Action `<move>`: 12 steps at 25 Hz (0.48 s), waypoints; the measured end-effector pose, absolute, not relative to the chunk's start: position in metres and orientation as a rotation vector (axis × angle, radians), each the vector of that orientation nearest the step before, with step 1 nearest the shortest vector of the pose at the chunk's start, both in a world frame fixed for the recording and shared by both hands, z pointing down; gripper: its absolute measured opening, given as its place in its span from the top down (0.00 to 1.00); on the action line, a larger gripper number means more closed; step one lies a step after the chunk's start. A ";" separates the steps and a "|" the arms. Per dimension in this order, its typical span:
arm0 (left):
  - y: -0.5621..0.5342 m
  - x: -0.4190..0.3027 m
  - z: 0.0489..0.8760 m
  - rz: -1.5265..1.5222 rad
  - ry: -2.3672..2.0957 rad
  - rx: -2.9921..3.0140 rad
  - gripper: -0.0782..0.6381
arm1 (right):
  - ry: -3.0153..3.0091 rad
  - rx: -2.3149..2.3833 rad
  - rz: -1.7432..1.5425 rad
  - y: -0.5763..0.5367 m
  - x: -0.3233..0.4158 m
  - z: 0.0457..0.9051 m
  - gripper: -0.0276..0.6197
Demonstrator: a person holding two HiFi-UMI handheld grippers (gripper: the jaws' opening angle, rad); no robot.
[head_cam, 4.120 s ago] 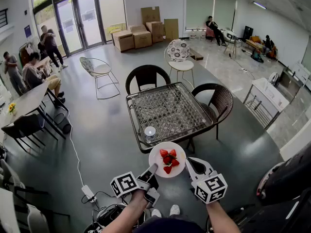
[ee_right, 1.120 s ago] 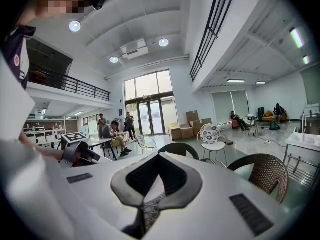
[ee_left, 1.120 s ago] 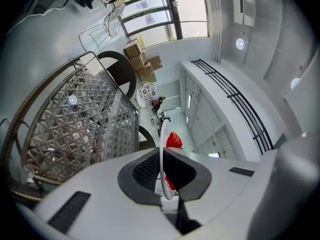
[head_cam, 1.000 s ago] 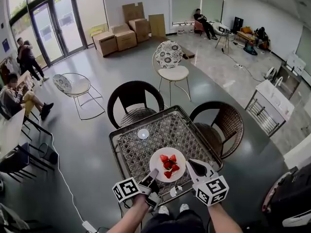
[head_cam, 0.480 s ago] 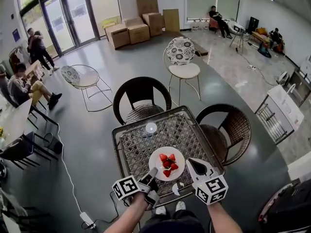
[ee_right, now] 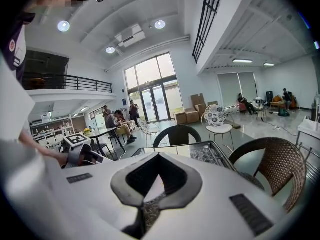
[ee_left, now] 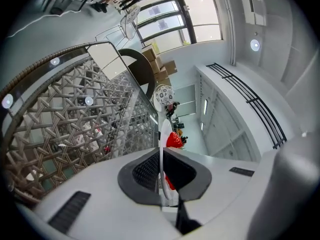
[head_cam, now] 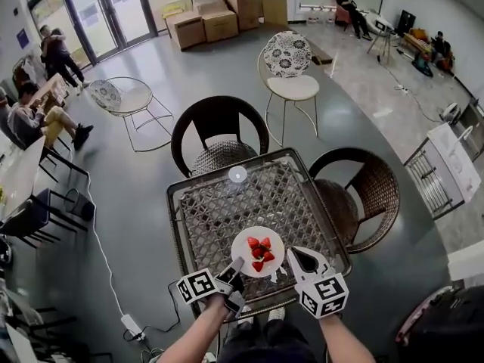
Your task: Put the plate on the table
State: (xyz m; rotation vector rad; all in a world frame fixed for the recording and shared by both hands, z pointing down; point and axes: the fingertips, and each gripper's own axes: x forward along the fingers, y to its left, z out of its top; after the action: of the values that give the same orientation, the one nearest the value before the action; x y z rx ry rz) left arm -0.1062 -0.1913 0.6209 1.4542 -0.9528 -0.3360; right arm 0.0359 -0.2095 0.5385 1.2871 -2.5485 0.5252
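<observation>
- Currently the square table [head_cam: 198,221], woven lattice under a glass top, sits mid-frame in the head view.
- Two dark wicker chairs stand at it: one at the far side [head_cam: 219,131], one at the right side [head_cam: 361,191]. A white patterned chair [head_cam: 291,65] stands well behind them.
- Left gripper [head_cam: 236,268]: jaws clamped on the near-left rim of the plate. Its own view shows the rim edge-on between the pads.
- Right gripper [head_cam: 293,257]: jaws together with nothing between them, tips just beside the plate's right rim.
- White plate [head_cam: 245,243]: over the near part of the table, just inside the near edge, roughly level. Can't tell whether it touches the glass.
- Strawberries [head_cam: 259,253]: a small red cluster in the middle of the plate.
- Small round pale object [head_cam: 237,174]: on the table near the far edge, well apart from the plate. Too small to identify.
</observation>
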 end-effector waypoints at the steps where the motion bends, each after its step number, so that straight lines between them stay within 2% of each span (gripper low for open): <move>1: -0.194 -0.106 0.629 -0.330 -0.957 1.446 0.87 | -2.539 1.283 0.536 -0.212 0.036 0.546 0.95; 12: -0.233 -0.088 0.703 -0.307 -0.970 1.396 0.87 | -2.443 1.273 0.591 -0.237 0.047 0.609 0.95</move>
State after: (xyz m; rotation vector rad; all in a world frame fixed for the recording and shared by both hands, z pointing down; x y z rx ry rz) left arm -0.0885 -0.2334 0.7028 1.3963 -0.9701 -0.3071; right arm 0.0467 -0.2368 0.6087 1.2734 -2.4428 0.5914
